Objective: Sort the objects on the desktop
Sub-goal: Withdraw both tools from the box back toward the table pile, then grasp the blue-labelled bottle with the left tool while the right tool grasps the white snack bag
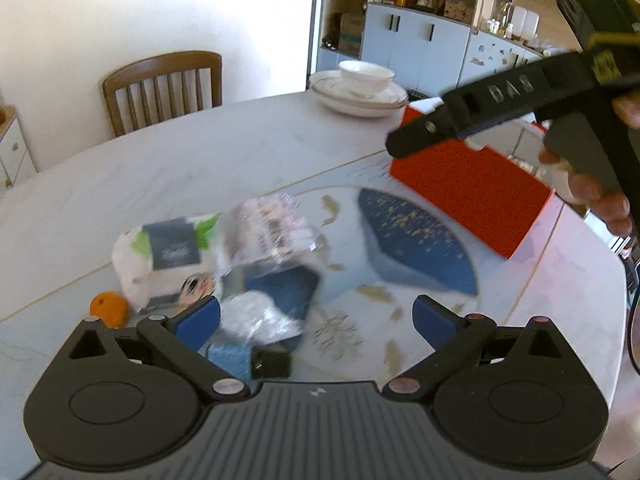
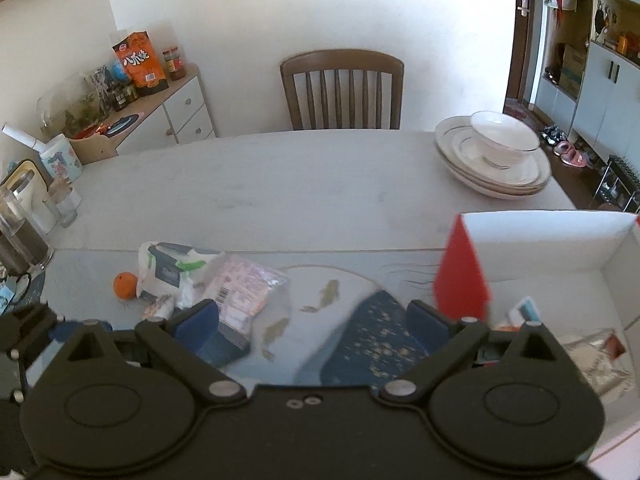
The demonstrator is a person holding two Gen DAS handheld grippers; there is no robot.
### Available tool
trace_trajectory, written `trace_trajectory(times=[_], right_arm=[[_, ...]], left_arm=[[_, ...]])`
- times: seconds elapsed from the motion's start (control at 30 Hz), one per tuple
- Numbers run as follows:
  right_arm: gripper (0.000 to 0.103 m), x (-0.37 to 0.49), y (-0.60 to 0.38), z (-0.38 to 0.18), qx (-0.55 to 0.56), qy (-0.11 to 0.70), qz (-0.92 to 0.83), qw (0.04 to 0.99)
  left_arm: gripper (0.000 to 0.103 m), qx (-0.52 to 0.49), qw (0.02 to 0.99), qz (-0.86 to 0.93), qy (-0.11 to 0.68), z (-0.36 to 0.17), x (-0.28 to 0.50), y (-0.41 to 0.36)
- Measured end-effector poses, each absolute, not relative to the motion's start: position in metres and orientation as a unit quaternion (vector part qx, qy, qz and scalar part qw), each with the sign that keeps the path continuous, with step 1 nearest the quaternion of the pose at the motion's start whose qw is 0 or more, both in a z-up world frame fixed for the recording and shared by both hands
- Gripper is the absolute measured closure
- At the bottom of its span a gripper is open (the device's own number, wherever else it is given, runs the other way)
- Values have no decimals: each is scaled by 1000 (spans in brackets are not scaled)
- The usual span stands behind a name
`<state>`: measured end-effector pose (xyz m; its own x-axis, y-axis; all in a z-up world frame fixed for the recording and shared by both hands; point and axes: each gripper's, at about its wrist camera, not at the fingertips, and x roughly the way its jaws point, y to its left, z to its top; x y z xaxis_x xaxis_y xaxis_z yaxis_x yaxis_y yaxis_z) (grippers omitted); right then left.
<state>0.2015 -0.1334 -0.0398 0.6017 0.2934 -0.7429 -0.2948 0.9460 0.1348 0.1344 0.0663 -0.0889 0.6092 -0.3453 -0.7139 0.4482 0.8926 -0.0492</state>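
- Pale marble-look table fills both views, with a wooden chair behind it and a painted mat with fish and a dark blue fan shape at the near edge.
- Left gripper hangs over the mat with its blue pads spread wide, gripping nothing.
- Right gripper is likewise spread apart and empty, just left of the red box.
- The red box, white inside, sits at the mat's right side; a few packets lie in it, too blurred to name.
- A loose pile sits on the mat's left: tissue pack, pink-printed clear packet, dark blue pouch.
- An orange rests just beside the tissue pack.
- Stacked white plates with a bowl stand at the table's far right.
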Motion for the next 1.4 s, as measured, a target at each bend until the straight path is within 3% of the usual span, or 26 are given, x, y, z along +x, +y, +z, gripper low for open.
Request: trace_trajectory(times=[0.57, 1.2, 1.27, 1.4], right_arm=[[3, 251, -53, -87, -13, 447, 149, 882], [8, 286, -33, -136, 6, 509, 122, 852], [10, 287, -32, -138, 4, 511, 124, 850], [17, 287, -31, -142, 3, 517, 128, 846]], left_arm=[[0, 81, 885, -211, 407, -140, 150, 96], [1, 93, 888, -201, 403, -160, 157, 95], [3, 98, 889, -200, 400, -160, 156, 94], [17, 108, 888, -202, 398, -159, 153, 91]])
